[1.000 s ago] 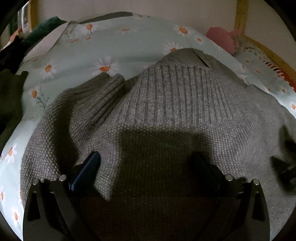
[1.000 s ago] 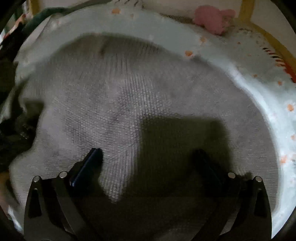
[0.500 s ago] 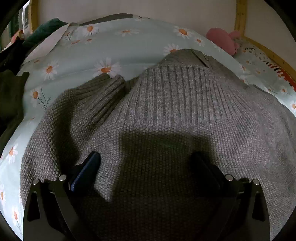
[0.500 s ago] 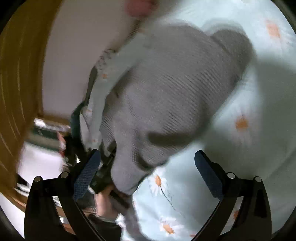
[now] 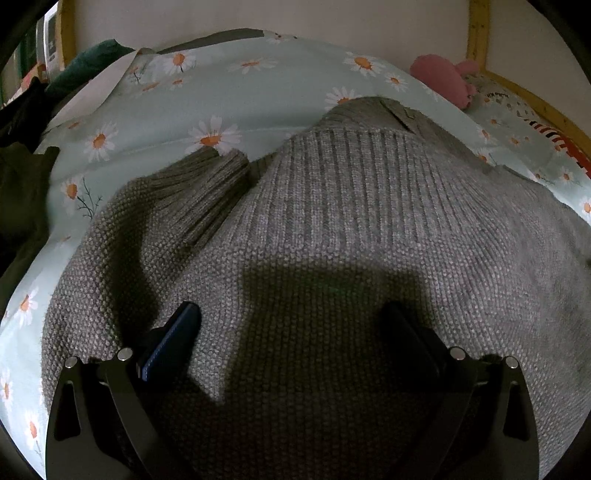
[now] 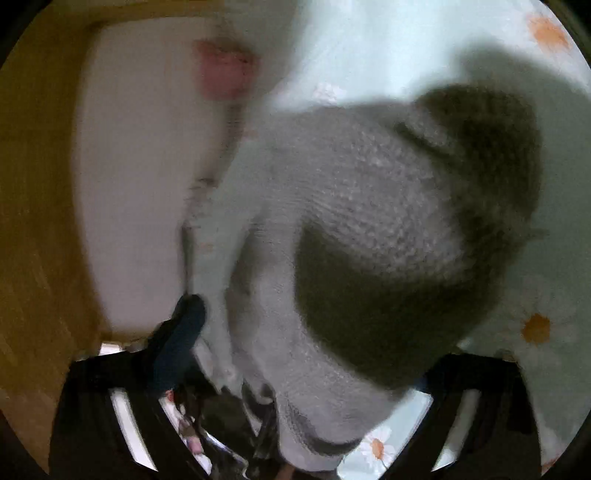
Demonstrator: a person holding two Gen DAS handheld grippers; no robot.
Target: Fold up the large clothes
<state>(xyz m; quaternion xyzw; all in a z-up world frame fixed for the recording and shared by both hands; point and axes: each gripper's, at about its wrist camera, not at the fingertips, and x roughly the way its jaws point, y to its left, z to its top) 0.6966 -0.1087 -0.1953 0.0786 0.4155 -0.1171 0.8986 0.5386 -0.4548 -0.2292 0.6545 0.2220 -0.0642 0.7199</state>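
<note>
A bed covered with a pale green daisy-print sheet (image 5: 236,92) is seen, enclosed at its far side by a yellow wooden frame (image 5: 478,33). Across the middle of the sheet a large grey knitted sweater (image 5: 369,206) is spread, its ribbed band turned toward the far wall and one ribbed cuff (image 5: 207,181) laid over the body on the left. Dark garments (image 5: 18,184) are piled at the bed's left edge, and a pink soft toy (image 5: 439,77) is lodged in the far right corner.

The left gripper (image 5: 291,332) is held low above the sweater, its jaws spread wide with nothing pinched between them; only its shadow is cast on the knit.

In the blurred right wrist view, the right gripper (image 6: 310,354) is shown rolled on its side at the sweater's (image 6: 362,206) edge. Its jaws are closing, a fold of the grey knit is seen between them, and no firm pinch can yet be made out.
</note>
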